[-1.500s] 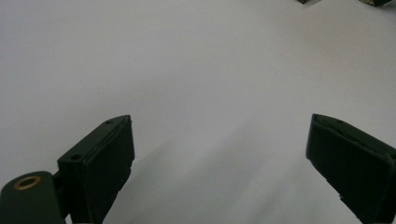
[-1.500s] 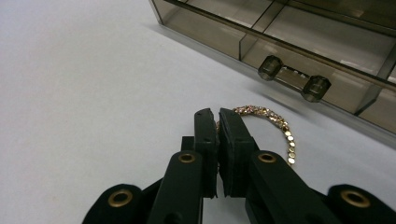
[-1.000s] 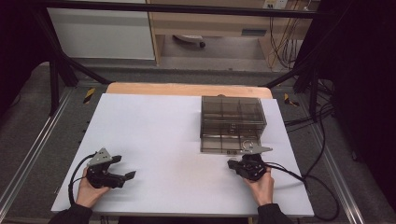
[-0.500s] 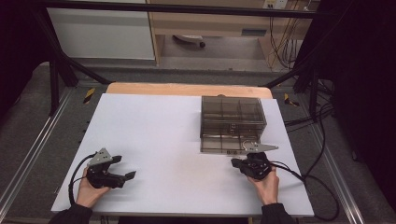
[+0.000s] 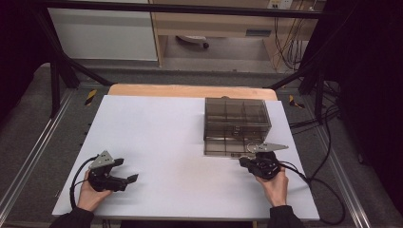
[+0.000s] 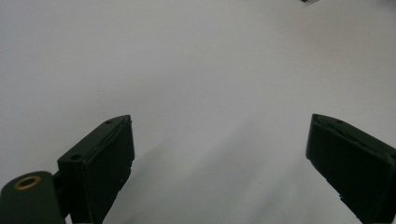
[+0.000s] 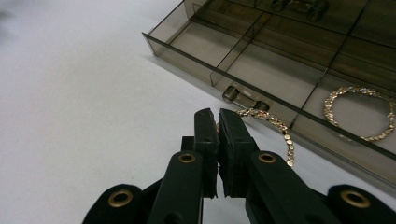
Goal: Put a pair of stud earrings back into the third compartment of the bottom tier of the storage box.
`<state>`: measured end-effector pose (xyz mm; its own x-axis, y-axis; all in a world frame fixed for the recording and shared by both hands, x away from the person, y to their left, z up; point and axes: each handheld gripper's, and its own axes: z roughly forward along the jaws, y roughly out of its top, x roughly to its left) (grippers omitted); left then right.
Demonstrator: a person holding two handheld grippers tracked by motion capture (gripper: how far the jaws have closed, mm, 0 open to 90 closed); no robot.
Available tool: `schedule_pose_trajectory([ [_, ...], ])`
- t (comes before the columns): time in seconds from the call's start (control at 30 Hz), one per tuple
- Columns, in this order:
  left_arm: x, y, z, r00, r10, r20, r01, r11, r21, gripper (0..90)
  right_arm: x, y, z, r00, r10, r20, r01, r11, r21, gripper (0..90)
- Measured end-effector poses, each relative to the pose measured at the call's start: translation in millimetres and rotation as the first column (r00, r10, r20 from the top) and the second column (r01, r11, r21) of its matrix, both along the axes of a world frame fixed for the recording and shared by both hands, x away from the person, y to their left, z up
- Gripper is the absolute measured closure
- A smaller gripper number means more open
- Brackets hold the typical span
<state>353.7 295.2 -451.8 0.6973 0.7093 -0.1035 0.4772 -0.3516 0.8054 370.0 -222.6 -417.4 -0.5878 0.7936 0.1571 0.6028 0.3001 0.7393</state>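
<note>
Over on the near right of the white tabletop (image 5: 161,128), the right gripper (image 7: 217,122) has its jaws pressed together on one end of a gold beaded chain (image 7: 275,128) lying just in front of the smoky transparent plastic organiser box (image 5: 236,124). A second gold chain (image 7: 358,112) sits looped in a front compartment. The left gripper (image 5: 124,172) rests at the near left, jaws spread wide, empty.

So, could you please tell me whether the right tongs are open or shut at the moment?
Shut. In the right gripper view the right tongs have their jaws pressed together on a gold chain trailing on the table just outside the organizer box.
</note>
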Motion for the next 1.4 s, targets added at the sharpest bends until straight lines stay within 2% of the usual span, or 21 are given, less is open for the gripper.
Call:
schedule_pose_trajectory([
  [0.53,0.3,0.3,-0.1,1.0,0.002,-0.002,-0.002,1.0,0.0,7.7,11.4,-15.8,15.7,0.9979,-0.053,0.036,0.053,0.998,0.019,87.2],
  [0.9,0.5,0.0,-0.3,1.0,0.001,-0.002,-0.001,1.0,0.0,7.7,29.9,-22.7,19.3,0.9946,-0.093,0.046,0.093,0.996,-0.004,87.2],
  [1.1,0.7,0.0,-0.4,1.0,0.001,-0.004,-0.001,1.0,0.0,7.7,40.8,-24.2,17.6,0.9935,-0.104,0.046,0.105,0.994,-0.02,87.2],
  [1.4,0.8,0.3,-0.6,1.0,0.002,-0.004,-0.002,1.0,0.001,7.7,56.0,-29.5,4.0,0.9912,-0.128,0.032,0.129,0.992,-0.014,87.1],
])
